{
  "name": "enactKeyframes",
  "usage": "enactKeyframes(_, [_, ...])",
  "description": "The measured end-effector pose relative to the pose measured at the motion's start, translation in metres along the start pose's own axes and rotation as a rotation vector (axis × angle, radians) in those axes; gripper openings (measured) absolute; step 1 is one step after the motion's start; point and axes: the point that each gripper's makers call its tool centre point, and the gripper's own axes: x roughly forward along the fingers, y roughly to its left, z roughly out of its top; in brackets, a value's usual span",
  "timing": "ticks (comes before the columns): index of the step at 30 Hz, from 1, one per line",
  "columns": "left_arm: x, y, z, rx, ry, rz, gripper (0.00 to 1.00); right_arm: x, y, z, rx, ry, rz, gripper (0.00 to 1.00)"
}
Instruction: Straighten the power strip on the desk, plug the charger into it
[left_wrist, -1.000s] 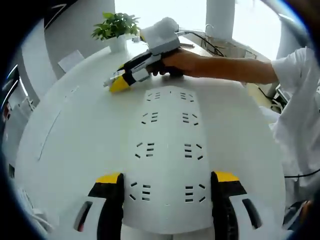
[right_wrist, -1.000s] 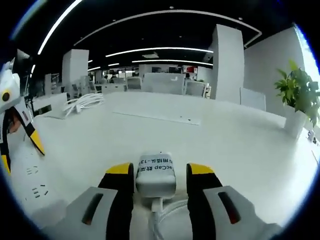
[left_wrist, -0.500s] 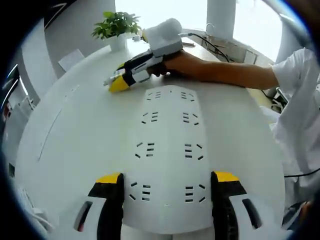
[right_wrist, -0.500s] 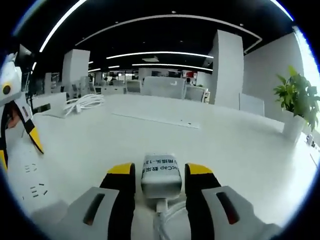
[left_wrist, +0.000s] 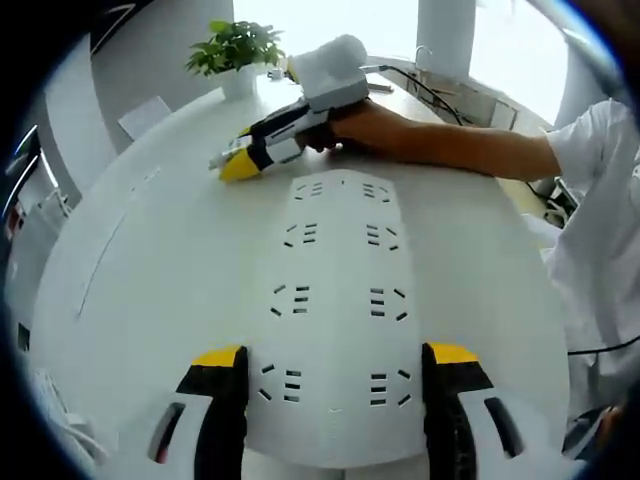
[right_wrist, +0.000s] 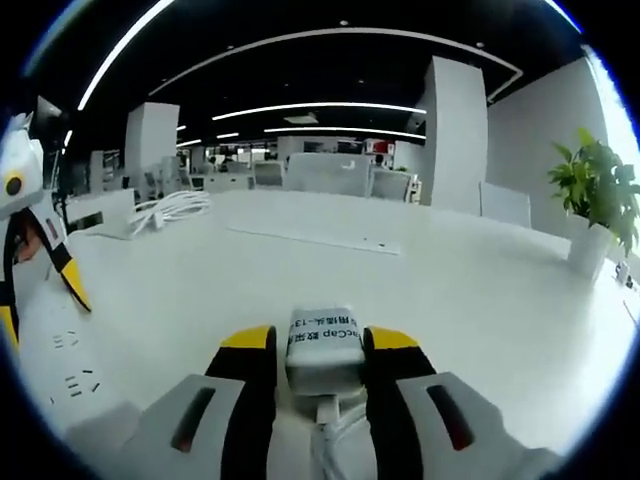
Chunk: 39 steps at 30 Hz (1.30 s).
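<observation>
A long white power strip (left_wrist: 338, 270) with several rows of sockets lies on the white desk (left_wrist: 150, 280), running away from me. My left gripper (left_wrist: 333, 358) has its jaws pressed against both sides of the strip's near end. Beside the far end, a hand (left_wrist: 375, 125) holds my right gripper (left_wrist: 236, 165) low over the desk. My right gripper (right_wrist: 322, 340) is shut on a white charger (right_wrist: 324, 345) with a printed label, and its white cable (right_wrist: 325, 445) trails back between the jaws. The strip (right_wrist: 60, 370) and the left gripper (right_wrist: 30, 240) show at the left edge.
A potted plant (left_wrist: 235, 50) stands at the desk's far edge (right_wrist: 595, 190). A coiled white cable (right_wrist: 165, 208) and a flat white panel (right_wrist: 315, 235) lie farther off. Dark cables (left_wrist: 420, 90) sit behind the hand. A person's white sleeve (left_wrist: 600, 200) is at the right.
The right jaws have drawn in a little tighter on the charger. The left gripper and the power strip have stayed where they were.
</observation>
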Motion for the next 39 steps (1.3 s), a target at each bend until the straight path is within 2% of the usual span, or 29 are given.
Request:
enactKeyframes(17, [0.0, 0.0, 0.0, -0.004, 0.01, 0.004, 0.71, 0.0, -0.004, 0.001, 0.009, -0.007, -0.01, 0.29])
enactKeyframes(28, [0.0, 0.0, 0.001, -0.005, 0.001, 0.005, 0.71, -0.002, -0.005, 0.002, -0.041, -0.004, -0.02, 0.29])
enactKeyframes(33, [0.0, -0.001, 0.001, -0.004, 0.0, 0.005, 0.71, -0.007, -0.008, 0.006, -0.022, -0.023, -0.026, 0.28])
enactKeyframes(35, [0.0, -0.001, 0.001, -0.005, -0.002, 0.005, 0.71, -0.009, -0.008, 0.009, 0.03, -0.044, -0.023, 0.28])
enactKeyframes(39, [0.0, -0.001, 0.001, -0.004, -0.001, 0.006, 0.71, -0.009, -0.009, 0.009, 0.016, -0.044, -0.029, 0.28])
